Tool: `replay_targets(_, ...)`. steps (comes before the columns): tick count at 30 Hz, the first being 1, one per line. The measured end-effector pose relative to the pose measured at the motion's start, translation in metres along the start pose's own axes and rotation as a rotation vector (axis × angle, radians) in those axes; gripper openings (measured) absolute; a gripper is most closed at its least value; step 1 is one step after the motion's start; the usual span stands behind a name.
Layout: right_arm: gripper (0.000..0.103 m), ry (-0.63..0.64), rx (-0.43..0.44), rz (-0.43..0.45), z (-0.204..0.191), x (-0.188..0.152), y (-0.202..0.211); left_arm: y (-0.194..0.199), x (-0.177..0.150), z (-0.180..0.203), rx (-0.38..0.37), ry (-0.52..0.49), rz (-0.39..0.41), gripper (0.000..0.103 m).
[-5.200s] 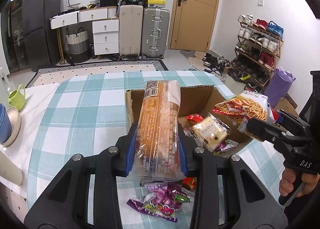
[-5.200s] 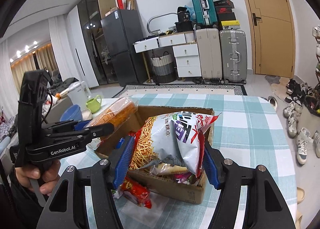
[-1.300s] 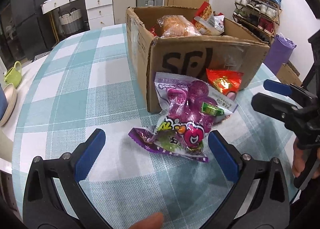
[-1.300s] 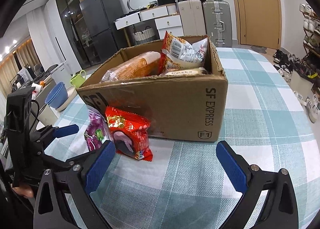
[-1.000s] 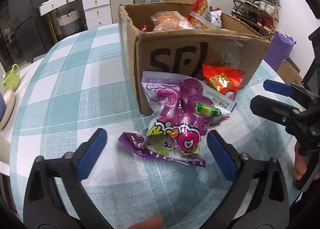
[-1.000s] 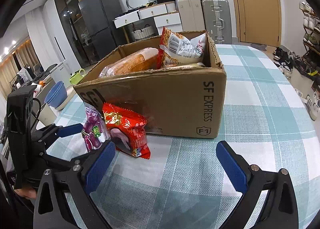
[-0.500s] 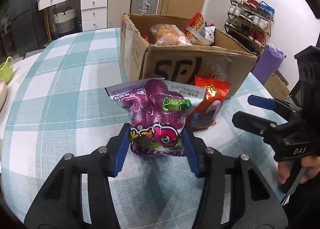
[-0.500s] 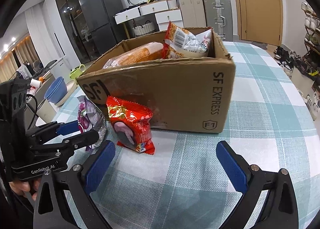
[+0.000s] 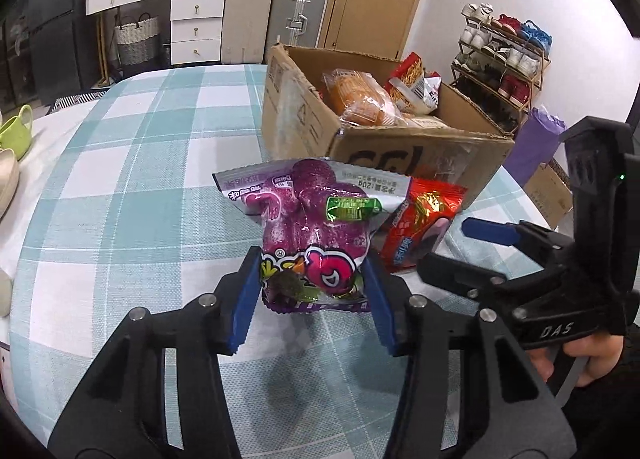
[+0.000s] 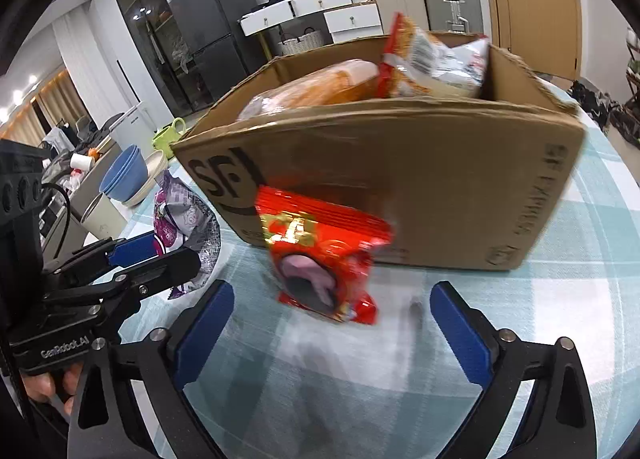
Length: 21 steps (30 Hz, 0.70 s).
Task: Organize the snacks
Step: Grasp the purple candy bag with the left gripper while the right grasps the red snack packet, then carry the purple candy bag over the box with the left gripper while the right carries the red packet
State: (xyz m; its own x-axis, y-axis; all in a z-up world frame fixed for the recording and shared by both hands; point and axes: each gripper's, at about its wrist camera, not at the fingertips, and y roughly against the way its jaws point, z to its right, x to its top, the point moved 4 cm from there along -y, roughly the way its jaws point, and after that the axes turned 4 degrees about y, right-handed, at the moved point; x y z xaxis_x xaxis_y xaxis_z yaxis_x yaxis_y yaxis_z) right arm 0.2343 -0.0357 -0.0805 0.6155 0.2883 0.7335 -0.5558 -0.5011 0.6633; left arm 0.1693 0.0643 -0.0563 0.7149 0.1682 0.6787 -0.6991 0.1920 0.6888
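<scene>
The left gripper [image 9: 312, 299] has just squeezed onto the purple candy bag [image 9: 312, 235] mid-frame and lifted it, the right gripper [image 10: 332, 335] – jaws spread, closing – nears the red packet [image 10: 324, 255] – next into the box [image 10: 420, 187], probably.

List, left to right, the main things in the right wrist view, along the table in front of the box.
Left gripper → purple candy bag → red snack packet.

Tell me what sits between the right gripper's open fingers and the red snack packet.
Nothing: in the right wrist view only bare checked tablecloth separates the right gripper, jaws open and just closing, from the red snack packet leaning on the cardboard box.
</scene>
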Motion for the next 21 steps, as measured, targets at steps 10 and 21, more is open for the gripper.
replay_targets(10,0.071,-0.018,-0.020,-0.005,-0.005,0.007,-0.010,0.012,0.003,-0.010,0.002,0.022,0.016,0.047)
replay_targets(21,0.046,0.006,-0.025,0.021,-0.009,-0.003,0.004,0.020,0.006,-0.009,0.008,0.027,0.033,0.047)
